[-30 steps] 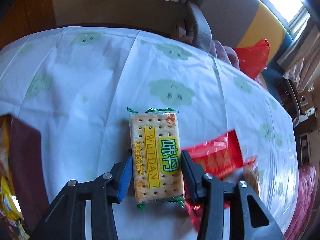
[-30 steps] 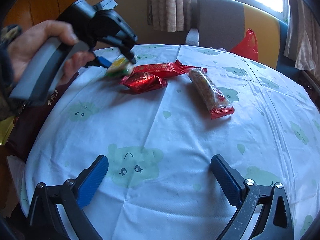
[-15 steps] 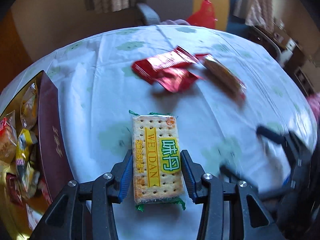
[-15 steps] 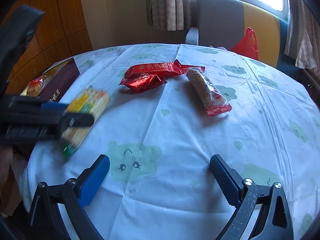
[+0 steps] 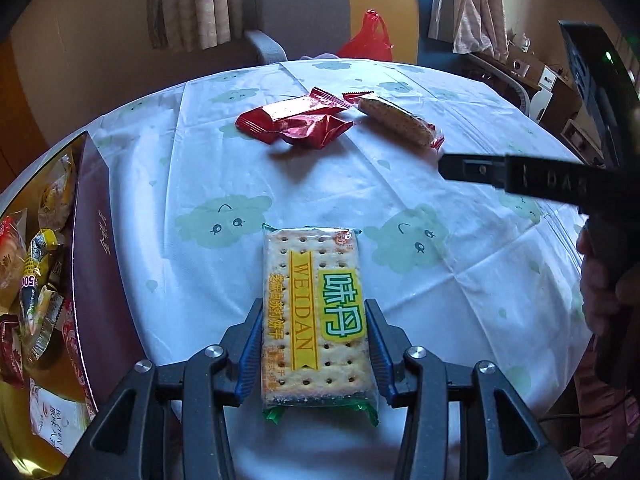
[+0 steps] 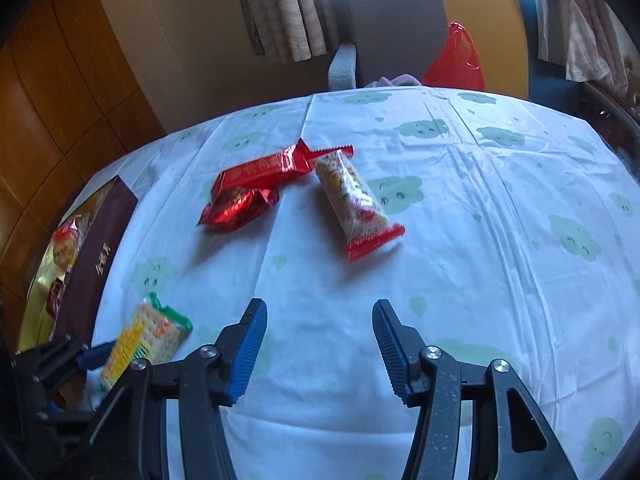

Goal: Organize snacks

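The left gripper has its blue fingers pressed on both long sides of a cracker pack, which it holds just above the worktop. Left of the pack sits a dark red box with wrapped snacks inside. The right gripper has nothing between its fingers; its jaws have just been closing and stand about half open. Beyond the cracker pack lie two red foil packets, seemingly overlapping, and just right of them a long biscuit pack with red ends.
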Available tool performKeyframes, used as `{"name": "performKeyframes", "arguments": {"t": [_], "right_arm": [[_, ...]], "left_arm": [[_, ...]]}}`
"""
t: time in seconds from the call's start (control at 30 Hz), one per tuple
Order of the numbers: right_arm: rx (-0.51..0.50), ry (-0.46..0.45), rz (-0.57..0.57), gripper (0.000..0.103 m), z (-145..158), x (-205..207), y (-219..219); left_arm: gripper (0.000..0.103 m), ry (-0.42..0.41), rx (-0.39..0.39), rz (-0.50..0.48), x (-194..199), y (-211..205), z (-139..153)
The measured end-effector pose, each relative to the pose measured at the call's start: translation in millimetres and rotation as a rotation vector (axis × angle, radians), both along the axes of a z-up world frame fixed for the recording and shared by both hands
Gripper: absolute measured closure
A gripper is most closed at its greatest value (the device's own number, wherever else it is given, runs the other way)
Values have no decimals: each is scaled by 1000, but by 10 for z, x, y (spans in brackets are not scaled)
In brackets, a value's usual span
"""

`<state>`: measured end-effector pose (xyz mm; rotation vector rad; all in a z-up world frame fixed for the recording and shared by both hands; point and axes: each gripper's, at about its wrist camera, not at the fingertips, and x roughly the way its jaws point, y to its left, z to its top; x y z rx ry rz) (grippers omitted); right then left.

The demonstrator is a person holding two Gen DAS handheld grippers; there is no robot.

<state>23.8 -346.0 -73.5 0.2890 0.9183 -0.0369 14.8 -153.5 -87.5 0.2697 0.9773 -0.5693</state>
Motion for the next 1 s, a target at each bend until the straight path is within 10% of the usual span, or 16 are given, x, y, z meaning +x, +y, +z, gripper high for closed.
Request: {"name": "performKeyframes", "arguments": {"t": [0.2, 0.3, 0.4, 0.63, 0.87, 1.0], "right_arm": [[76, 9, 104, 44, 117, 292, 163], [111, 17, 150, 13, 128, 528, 277], [91, 14, 186, 6, 130, 798, 399], [6, 93, 233, 5, -64, 1411, 566], [-118, 104, 305, 57, -148, 1365, 698], [-99, 104, 285, 57, -111, 1127, 622]], "left_arm": [[56, -6, -14, -3, -6, 18, -1], [56, -10, -17, -5, -12, 20, 4], [56, -14, -18, -8, -18, 20, 7], [56, -19, -21, -13, -28, 22, 19], [56, -18, -25, -10, -37, 25, 17], [56, -15, -28, -7, -21, 26, 18]]}}
